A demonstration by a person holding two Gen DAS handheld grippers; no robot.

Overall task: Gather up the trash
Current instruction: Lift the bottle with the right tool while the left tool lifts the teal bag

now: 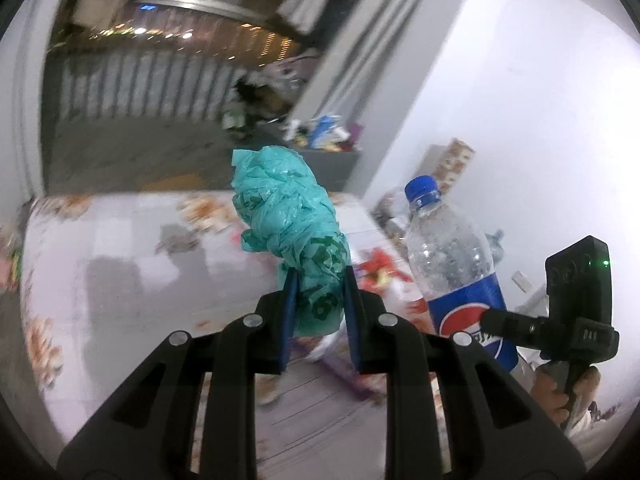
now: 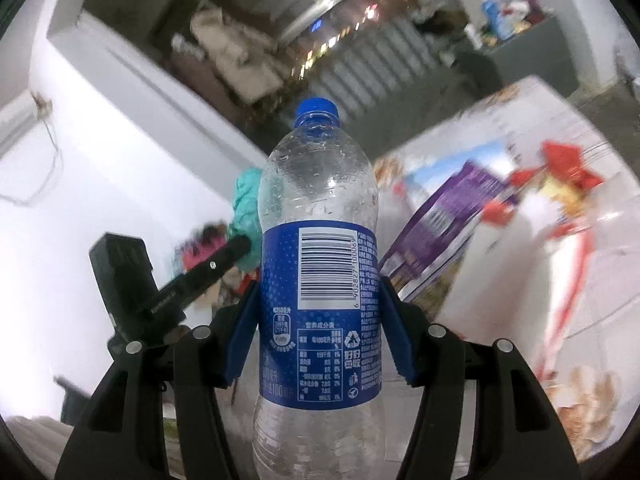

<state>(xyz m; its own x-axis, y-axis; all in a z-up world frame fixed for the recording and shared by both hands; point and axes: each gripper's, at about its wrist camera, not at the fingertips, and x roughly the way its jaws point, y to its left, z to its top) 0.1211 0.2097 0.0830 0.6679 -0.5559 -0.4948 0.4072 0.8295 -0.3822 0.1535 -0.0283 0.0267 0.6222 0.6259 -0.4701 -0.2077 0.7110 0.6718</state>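
My left gripper is shut on a crumpled teal plastic bag and holds it above the table. My right gripper is shut on an empty clear Pepsi bottle with a blue cap and blue label, held upright off the table. The bottle also shows in the left wrist view, with the right gripper's body at the far right. The teal bag shows behind the bottle in the right wrist view, with the left gripper's body at the left.
A table with a white floral cloth lies below. On it are a purple and white package and red and white wrappers. A white wall stands at the right. A grey shelf with clutter is behind.
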